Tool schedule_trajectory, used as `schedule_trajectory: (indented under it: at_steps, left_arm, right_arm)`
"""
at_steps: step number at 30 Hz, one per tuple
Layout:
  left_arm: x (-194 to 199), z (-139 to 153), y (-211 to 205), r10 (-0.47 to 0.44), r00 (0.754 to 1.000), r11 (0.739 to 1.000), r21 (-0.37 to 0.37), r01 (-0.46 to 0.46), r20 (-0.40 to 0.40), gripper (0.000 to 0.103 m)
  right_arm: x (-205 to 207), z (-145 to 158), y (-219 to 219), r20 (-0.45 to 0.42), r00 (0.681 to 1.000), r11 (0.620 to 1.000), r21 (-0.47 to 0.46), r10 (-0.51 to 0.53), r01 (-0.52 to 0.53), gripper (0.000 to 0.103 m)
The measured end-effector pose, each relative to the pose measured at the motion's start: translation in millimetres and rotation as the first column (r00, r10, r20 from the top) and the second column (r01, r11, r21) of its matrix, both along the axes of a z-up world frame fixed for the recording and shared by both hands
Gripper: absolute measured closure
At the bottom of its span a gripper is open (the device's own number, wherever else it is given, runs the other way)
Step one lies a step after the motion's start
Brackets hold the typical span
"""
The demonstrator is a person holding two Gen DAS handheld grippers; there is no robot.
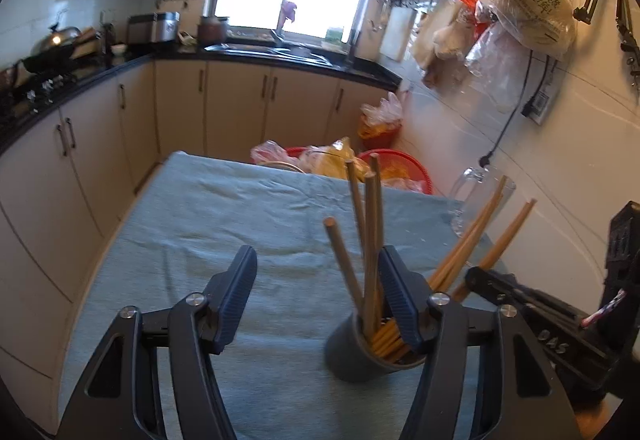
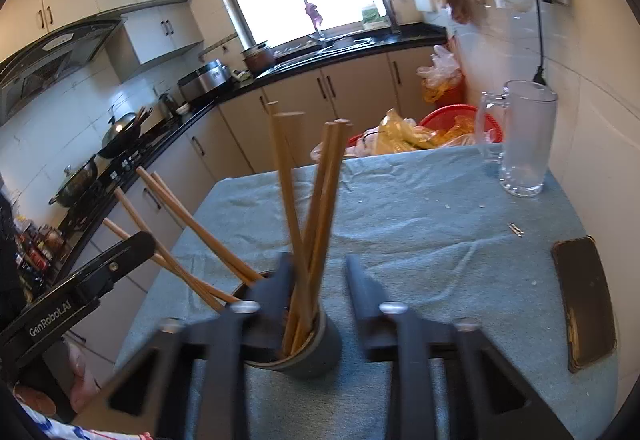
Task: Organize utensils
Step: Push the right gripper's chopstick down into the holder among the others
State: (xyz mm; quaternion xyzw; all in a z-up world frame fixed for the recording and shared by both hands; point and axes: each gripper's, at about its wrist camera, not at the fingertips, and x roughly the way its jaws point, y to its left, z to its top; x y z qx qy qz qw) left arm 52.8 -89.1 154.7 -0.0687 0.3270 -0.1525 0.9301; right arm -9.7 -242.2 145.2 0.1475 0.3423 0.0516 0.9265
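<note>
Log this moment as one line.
chopsticks: standing in cup on cloth | left gripper: open, beside cup | right gripper: open, straddling chopsticks | glass mug: empty

table [image 2: 400, 240]: blue-green cloth | on it: cup [image 2: 320, 352], glass mug [image 2: 524, 144], phone [image 2: 588, 300]

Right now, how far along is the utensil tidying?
Done: all visible chopsticks stand in the grey cup; none lie loose on the cloth. In hand: the right gripper has its jaws apart around the upright sticks, not visibly pinching; the left gripper is open, one finger at the cup's rim. Left: probably only straightening the splayed sticks.
</note>
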Motion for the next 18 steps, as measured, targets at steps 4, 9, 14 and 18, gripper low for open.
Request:
schedule_trajectory:
  at_steps: [4,9,14,18]
  left_arm:
    - [3.9,1.6,-13.9,-0.042,0.999,0.999,0.015,0.042,-0.014,0.096]
    - [1.0,8.6,-18.8,-0.05,0.999,0.999,0.003,0.049,0.013,0.097]
    - [-10.8,22.0,-26.8,-0.086,0.994,0.996,0.026,0.084,0.068,0.098]
    - [-23.6,36.3,-29.9,-0.106,0.987,0.994,0.044,0.101,0.123,0.098]
  right_arm:
    - [3.3,0.9,3.6,0.0,1.0,1.0,-0.001,0.024,-0.024,0.095]
    - [0.1,6.1,6.2,0.019,0.999,0.999,0.004,0.034,-0.034,0.095]
    - [-7.3,18.0,12.4,0.061,0.997,0.999,-0.017,0.046,-0.045,0.095]
    - [-16.5,29.3,17.9,0.103,0.993,0.998,-0.035,0.05,-0.046,0.096]
